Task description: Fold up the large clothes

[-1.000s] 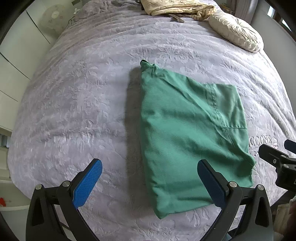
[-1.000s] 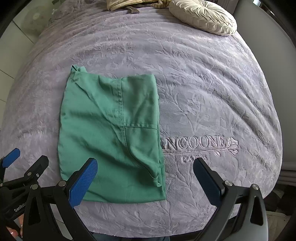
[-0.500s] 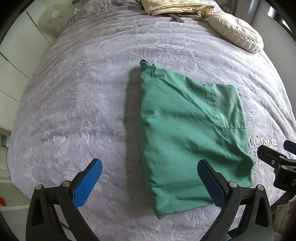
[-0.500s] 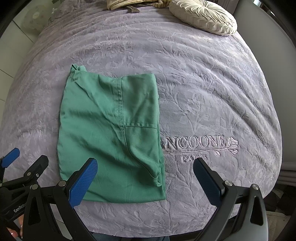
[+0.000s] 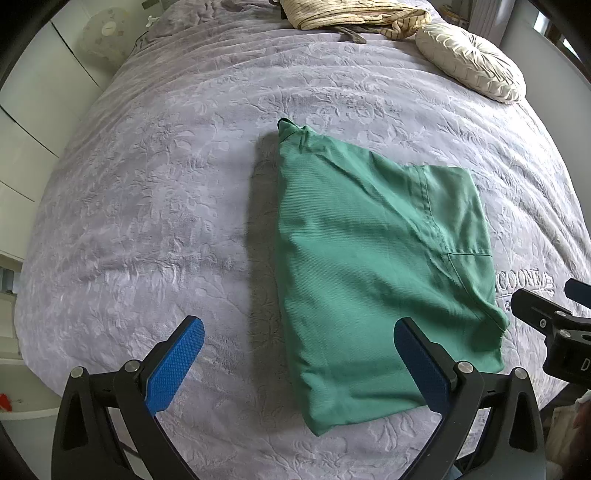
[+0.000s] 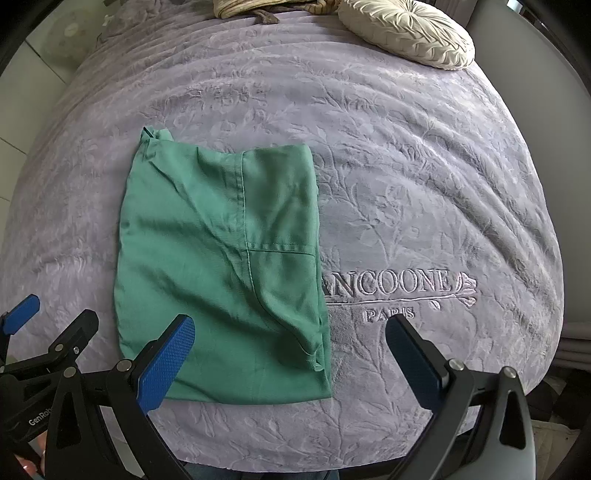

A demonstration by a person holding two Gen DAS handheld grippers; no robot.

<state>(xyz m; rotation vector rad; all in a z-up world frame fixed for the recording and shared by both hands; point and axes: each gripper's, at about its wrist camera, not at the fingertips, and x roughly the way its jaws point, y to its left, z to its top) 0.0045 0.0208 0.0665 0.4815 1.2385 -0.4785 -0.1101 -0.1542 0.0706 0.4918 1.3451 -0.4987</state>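
From my left wrist camera, my left gripper [image 5: 299, 343] hangs above the near edge of the bed with its blue-padded fingers [image 5: 176, 363] spread wide and nothing between them. The green garment [image 5: 373, 273] lies folded into a rough rectangle on the lilac bedspread [image 5: 155, 192], toward the near edge of the bed and slightly to the right of my gripper's centre. Its near corner sits between my two fingers in the picture, but neither pad touches the cloth. A small bunched tip pokes out at its far left corner. At the right border, part of my right gripper [image 5: 554, 325] shows, beside the garment's right edge. Toward the far edge of the bed rests a cream round cushion [image 5: 472, 62] with a striped beige cloth [image 5: 351, 14] heaped beside it.

From my right wrist camera, my right gripper [image 6: 290, 343] is likewise parted wide and empty, held over the near edge of the bed. The green garment [image 6: 221, 266] lies flat to the left of centre; a seam and a pocket line run across its top layer. Its right edge meets the embroidered lettering [image 6: 395, 288] on the bedspread [image 6: 406, 166]. My left pad overlaps the garment's near left part in the picture; whether it touches, I cannot tell. My left gripper [image 6: 48, 332] shows at the lower left. The cushion [image 6: 406, 33] sits at the far right corner.
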